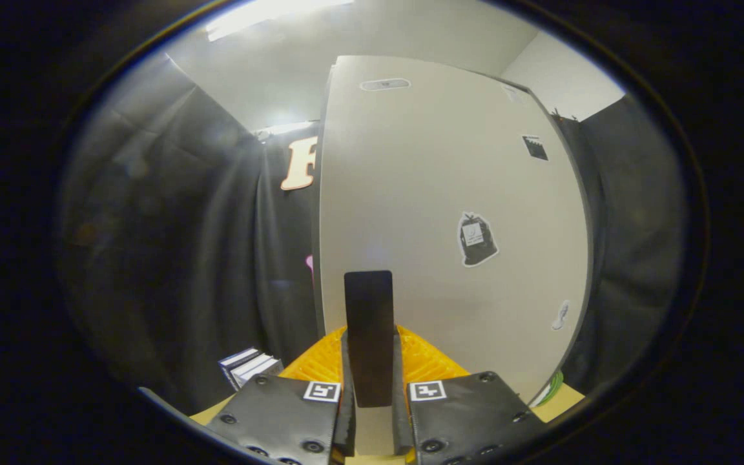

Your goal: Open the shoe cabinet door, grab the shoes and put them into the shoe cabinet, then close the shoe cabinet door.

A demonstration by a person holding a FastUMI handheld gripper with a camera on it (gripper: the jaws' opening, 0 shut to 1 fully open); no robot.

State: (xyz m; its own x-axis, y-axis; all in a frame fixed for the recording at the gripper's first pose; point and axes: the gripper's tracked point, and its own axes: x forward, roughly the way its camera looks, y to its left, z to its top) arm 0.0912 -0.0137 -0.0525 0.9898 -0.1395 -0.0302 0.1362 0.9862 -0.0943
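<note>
Directly ahead of the gripper point(369, 336), the pale shoe cabinet door point(449, 194) rises as the largest surface in view, its left edge standing against the dark booth cloth point(172, 245) and its right edge close to more cloth. The door carries a recessed oval fitting point(384, 84) near its top and several small stickers, the biggest a dark bag-shaped one point(476, 239). The two fingers are drawn close together, and a dark flat upright piece point(369, 336) stands between them; whether they truly pinch it, and what it is, cannot be told, though it may be a handle or the door's own edge seen end-on. No shoes can be picked out. A short stack of books point(249, 366) sits low beside the left finger on a tan surface point(562, 400). Judging from this, the work is at the door stage. The risk is a slip: a thin, smooth piece held near its end could twist free if pulled off-axis. Room lies mainly to the left of the door's edge; the right side looks tight, and the books could be knocked by a low swing.
</note>
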